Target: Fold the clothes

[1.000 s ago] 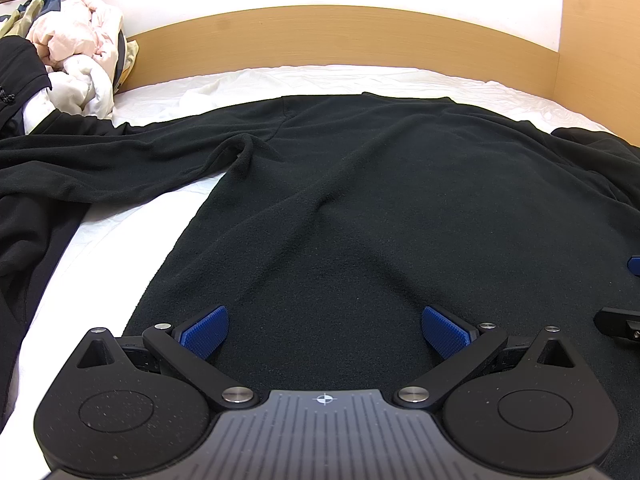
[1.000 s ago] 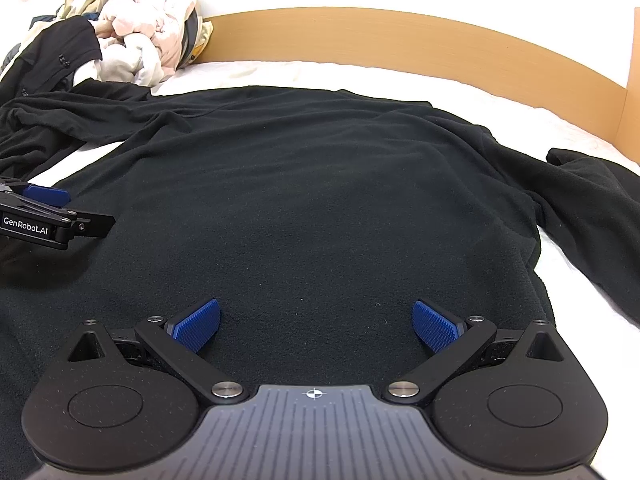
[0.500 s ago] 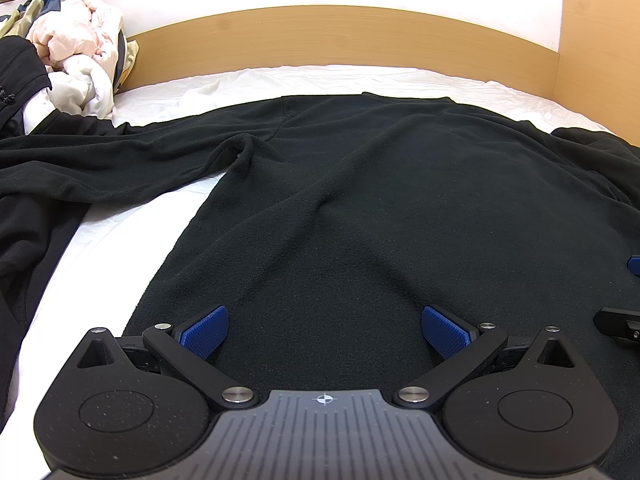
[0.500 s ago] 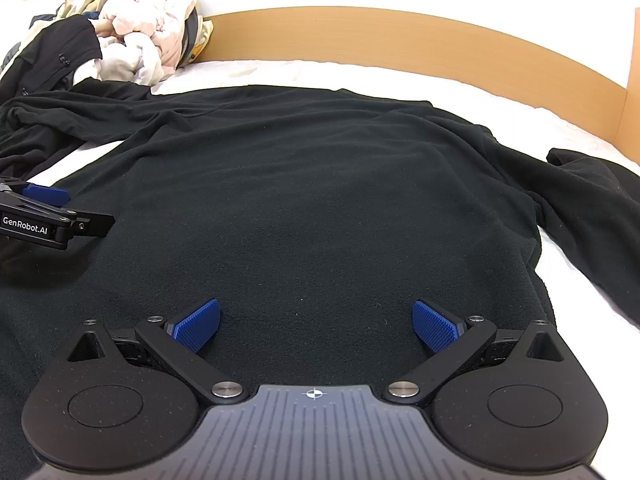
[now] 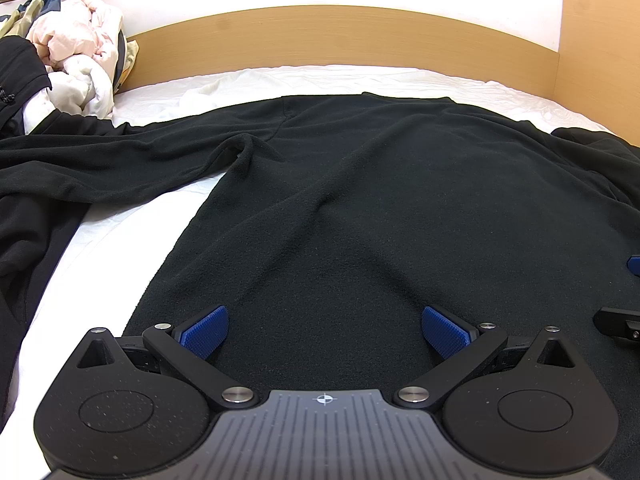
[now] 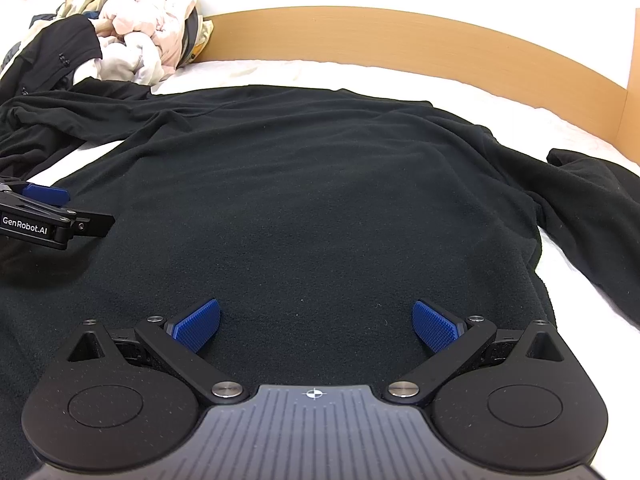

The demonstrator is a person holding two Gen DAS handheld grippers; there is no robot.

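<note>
Flat across the white bed (image 5: pixel 100 236), a black fleece sweater (image 5: pixel 380 200) fills the middle of both views, one sleeve reaching to the left edge of the frame and the other to the right. Both the left gripper (image 5: pixel 324 330) and the right gripper (image 6: pixel 316 326) sit low at the bottom of their frames over its hem, blue fingers (image 5: pixel 206 332) spread wide and released, grasping nothing. Crumpled pale clothes (image 6: pixel 148 44) sit in the upper left beside the wooden headboard (image 5: pixel 340 36).
</note>
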